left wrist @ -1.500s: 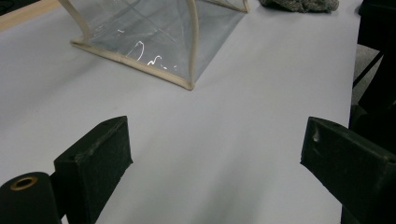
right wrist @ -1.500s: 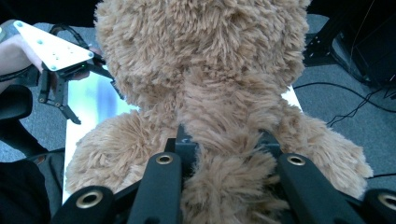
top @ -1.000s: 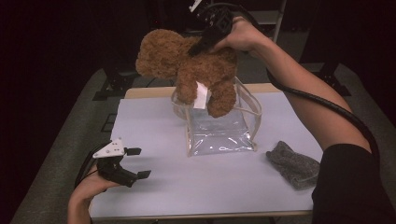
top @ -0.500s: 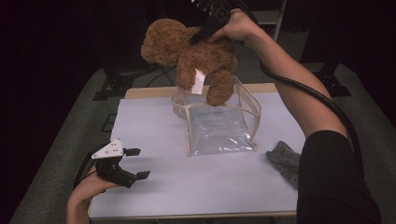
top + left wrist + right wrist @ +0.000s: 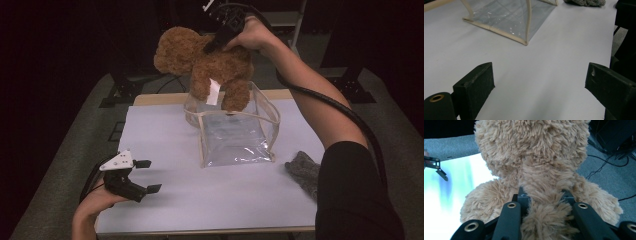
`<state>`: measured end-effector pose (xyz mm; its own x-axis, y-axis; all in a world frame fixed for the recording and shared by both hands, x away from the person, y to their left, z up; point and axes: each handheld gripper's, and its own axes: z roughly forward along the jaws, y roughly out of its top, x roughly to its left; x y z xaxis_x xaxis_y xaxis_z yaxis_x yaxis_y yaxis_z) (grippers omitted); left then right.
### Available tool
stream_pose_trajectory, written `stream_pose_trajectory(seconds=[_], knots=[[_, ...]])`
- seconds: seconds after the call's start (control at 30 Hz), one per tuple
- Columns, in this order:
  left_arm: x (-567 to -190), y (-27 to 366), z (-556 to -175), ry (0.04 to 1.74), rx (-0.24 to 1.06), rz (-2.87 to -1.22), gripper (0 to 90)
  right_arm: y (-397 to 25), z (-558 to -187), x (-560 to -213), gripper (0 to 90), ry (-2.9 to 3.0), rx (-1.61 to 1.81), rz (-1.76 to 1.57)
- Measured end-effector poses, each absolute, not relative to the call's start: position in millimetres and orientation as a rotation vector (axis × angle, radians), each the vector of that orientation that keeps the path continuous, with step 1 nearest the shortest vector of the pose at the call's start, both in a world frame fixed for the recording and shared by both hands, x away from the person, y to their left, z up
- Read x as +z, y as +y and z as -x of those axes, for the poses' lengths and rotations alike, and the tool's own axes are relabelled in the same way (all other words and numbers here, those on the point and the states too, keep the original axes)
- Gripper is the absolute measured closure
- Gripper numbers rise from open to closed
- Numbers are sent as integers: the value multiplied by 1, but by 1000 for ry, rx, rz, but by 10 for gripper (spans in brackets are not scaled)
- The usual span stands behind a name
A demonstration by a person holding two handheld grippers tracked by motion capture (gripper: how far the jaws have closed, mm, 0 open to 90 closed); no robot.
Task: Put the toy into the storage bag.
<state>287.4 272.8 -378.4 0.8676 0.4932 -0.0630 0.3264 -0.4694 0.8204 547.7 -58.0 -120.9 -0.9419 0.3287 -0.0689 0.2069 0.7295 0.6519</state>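
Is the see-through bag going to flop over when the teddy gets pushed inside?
Probably it bends a bit. The bag looks like thin clear plastic with a soft trimmed rim, and nothing steadies it. The teddy in the right hand-held gripper looks light and squashy, so it may just bulge.

a white rectangular table top with a pale wooden far edge stands on grey carpeted floor. black metal stand feet and black cables lie on the floor; the room behind is dark.
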Motion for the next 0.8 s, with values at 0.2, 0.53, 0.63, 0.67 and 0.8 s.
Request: stream_pose_trajectory(seconds=[0.2, 0.53, 0.63, 0.67, 0.8], knots=[[-378, 271, -286, 587, 223, -2100, 75, -50, -527, -126, 700, 2766, 1029, -382], [-376, 269, -283, 572, 221, -2098, 75, -44, -491, -131, 699, 2782, 1029, -368], [-375, 269, -282, 570, 219, -2098, 75, -46, -483, -135, 699, 2784, 1056, -369], [-375, 269, -282, 566, 221, -2101, 75, -46, -481, -136, 699, 2785, 1058, -368], [-375, 268, -282, 566, 221, -2099, 75, -53, -478, -144, 697, 2789, 1063, -385]])
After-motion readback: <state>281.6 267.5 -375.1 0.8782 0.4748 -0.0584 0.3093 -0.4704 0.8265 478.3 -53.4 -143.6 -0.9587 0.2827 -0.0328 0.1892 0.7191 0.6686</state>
